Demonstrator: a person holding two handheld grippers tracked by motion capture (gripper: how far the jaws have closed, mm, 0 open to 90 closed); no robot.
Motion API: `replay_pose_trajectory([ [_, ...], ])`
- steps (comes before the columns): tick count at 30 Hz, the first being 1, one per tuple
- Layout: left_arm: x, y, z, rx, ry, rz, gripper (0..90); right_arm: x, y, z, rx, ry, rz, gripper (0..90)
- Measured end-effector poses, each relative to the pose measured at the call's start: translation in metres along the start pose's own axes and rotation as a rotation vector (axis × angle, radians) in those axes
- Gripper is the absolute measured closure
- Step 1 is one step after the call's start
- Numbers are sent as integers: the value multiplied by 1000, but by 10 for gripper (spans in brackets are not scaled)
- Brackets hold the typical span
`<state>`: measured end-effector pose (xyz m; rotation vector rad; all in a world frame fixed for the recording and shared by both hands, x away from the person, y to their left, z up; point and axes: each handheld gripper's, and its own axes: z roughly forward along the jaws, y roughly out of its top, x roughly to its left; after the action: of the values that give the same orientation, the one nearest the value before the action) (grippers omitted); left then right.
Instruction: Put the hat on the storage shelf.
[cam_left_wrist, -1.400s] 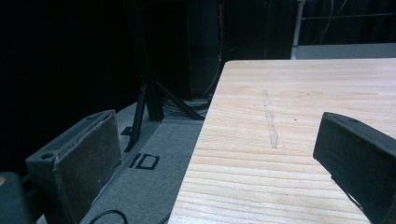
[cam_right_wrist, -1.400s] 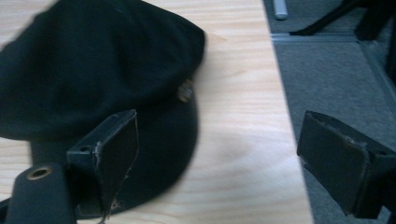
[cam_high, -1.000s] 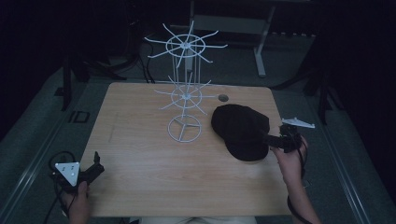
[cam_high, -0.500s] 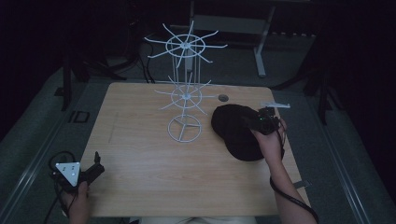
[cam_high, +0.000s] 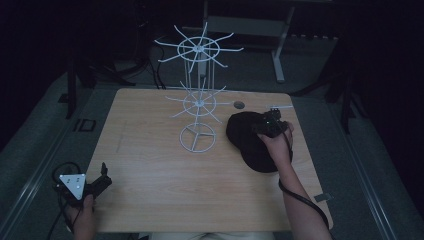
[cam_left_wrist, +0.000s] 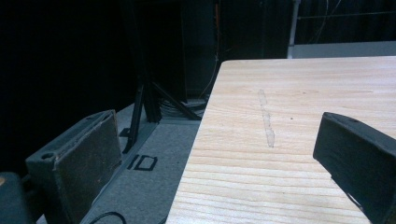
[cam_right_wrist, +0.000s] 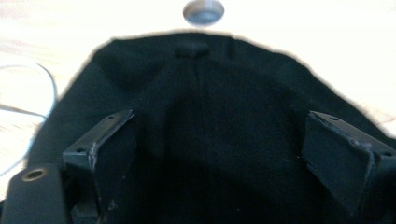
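A black cap (cam_high: 250, 145) lies on the right part of the wooden table (cam_high: 150, 150). My right gripper (cam_high: 265, 125) hovers over its crown, open, jaws spread wide on either side of the dark fabric (cam_right_wrist: 219, 121), gripping nothing. A white wire rack (cam_high: 199, 100) with two tiers of radiating hooks stands at the table's middle back, left of the cap. My left gripper (cam_high: 102, 177) rests at the table's front left corner, open and empty, its jaws straddling the table's left edge (cam_left_wrist: 196, 140).
A round grey grommet (cam_high: 239, 105) (cam_right_wrist: 203, 10) is set in the tabletop just behind the cap. Grey carpet and black stand legs (cam_left_wrist: 144, 102) lie off the left edge. A strip of tape (cam_left_wrist: 266, 121) marks the wood.
My right gripper has swung from off the table's right edge inward and forward, ending over the cap. The left gripper has stayed put.
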<state>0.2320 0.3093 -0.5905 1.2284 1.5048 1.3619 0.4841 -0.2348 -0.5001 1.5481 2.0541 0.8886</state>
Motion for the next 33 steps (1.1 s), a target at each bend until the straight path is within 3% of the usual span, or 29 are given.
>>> replay_pose_trajectory([
  [7, 0, 0, 0, -1, 0, 2, 13, 2, -3, 13, 84, -31, -20, 162],
  [9, 0, 0, 0, -1, 0, 2, 13, 3, -3, 18, 130, -31, -36, 201],
  [15, 0, 0, 0, 0, 0, 3, 13, 4, -6, 24, 187, -47, -52, 237],
  [18, 0, 0, 0, 3, 1, 2, 13, 3, -11, 31, 233, -66, -93, 242],
  [22, 0, 0, 0, 2, 0, 0, 13, 12, -16, 38, 278, -98, -199, 308],
  [23, 0, 0, 0, 2, 0, 0, 13, 12, -16, 38, 278, -98, -199, 308],
  [24, 0, 0, 0, 3, 2, 0, 13, 14, -18, 38, 274, -90, -203, 402],
  [27, 0, 0, 0, 1, 2, 1, 13, 13, -17, 38, 276, -64, -189, 478],
  [28, 0, 0, 0, 3, 3, 2, 13, 12, -18, 36, 281, -54, -191, 625],
  [29, 0, 0, 0, 3, 3, 2, 13, 12, -18, 36, 281, -54, -191, 625],
  [30, 0, 0, 0, 3, 3, 2, 13, 13, -18, 36, 272, -50, -201, 748],
  [33, 0, 0, 0, 4, 3, 0, 13, 15, -20, 32, 242, -52, -208, 808],
])
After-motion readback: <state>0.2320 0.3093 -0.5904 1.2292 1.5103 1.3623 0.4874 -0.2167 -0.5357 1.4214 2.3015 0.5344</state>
